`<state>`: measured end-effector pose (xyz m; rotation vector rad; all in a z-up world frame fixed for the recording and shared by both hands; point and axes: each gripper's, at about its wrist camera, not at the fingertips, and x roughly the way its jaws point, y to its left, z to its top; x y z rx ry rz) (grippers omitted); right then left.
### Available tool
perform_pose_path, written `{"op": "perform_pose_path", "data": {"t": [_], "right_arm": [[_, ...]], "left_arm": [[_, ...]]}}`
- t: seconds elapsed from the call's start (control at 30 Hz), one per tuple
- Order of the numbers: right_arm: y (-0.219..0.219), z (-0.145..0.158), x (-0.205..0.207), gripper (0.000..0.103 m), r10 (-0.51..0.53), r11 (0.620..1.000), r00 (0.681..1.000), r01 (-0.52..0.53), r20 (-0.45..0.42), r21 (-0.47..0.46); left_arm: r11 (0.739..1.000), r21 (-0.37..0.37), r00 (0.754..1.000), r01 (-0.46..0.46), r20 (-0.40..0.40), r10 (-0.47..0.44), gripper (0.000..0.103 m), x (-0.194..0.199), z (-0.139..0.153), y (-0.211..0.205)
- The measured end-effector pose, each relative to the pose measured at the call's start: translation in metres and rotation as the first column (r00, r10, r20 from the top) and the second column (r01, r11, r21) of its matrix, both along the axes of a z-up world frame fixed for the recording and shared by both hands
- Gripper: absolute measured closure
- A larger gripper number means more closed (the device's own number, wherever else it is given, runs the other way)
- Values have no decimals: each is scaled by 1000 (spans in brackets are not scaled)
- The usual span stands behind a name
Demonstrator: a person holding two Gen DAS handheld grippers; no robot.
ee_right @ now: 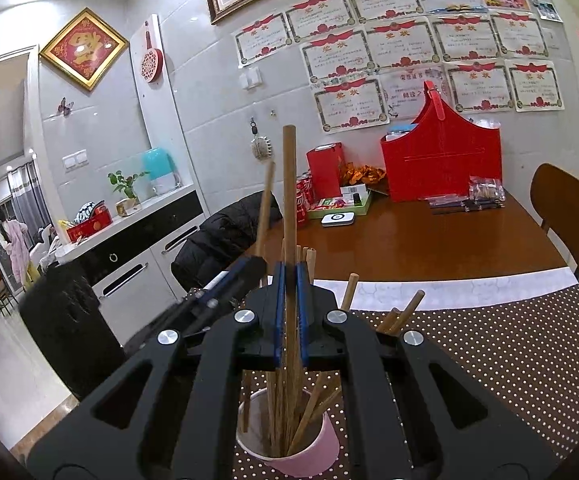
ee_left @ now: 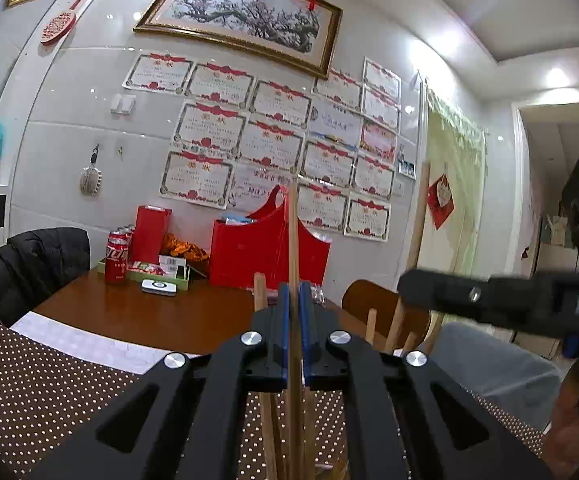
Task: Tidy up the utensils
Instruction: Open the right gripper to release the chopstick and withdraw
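A pink paper cup (ee_right: pixel 289 446) at six o'clock holds wooden chopsticks (ee_right: pixel 312 408). The right gripper (ee_right: pixel 290 312) pinches one tall wooden chopstick (ee_right: pixel 289 184); the left gripper (ee_left: pixel 297 334) pinches another wooden stick (ee_left: pixel 292 232).

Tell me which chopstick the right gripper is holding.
The tallest chopstick, pinched in the right gripper above the pink cup; the others stand loose.

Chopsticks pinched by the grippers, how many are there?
2. One chopstick is clamped in the left gripper; another chopstick is clamped in the right gripper. More stand loose in the pink cup, some maybe hidden.
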<state>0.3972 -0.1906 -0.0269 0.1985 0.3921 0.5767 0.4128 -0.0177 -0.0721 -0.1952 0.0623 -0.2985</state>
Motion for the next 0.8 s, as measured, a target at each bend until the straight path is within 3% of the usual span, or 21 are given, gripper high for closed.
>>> {"op": "perform_pose_path", "data": {"t": [0.2, 0.27, 0.3, 0.33, 0.37, 0.5, 0.7, 0.8], "right_arm": [[2, -3, 5, 97, 16, 1000, 999, -17, -41, -26], [3, -7, 10, 96, 30, 999, 996, -33, -86, -37], [1, -9, 14, 88, 35, 999, 993, -39, -114, -33], [0, -10, 15, 50, 30, 999, 992, -33, -124, -27], [-3, -10, 15, 9, 19, 1000, 992, -21, -128, -16], [-19, -1, 6, 6, -5, 998, 996, 10, -85, 59], [-36, 11, -3, 6, -54, 992, 996, 61, -71, 109], [-42, 18, -11, 6, -71, 990, 995, 79, -73, 115]], "left_arm": [[1000, 14, 999, 1, -52, 0, 97, 4, -11, 2], [1000, 16, 998, -2, -69, 3, 91, 5, -11, 4], [1000, 12, 997, -6, -83, 7, 74, 5, -10, 5], [999, 9, 996, -30, -81, 31, 55, 2, -7, 7], [999, 9, 996, -50, -75, 50, 48, 0, -6, 8], [994, 56, 992, -98, -69, 101, 29, -10, 11, 5], [994, 76, 986, -82, -140, 92, 22, -36, 36, 5], [987, 129, 978, -92, -175, 114, 21, -55, 40, 5]]}}
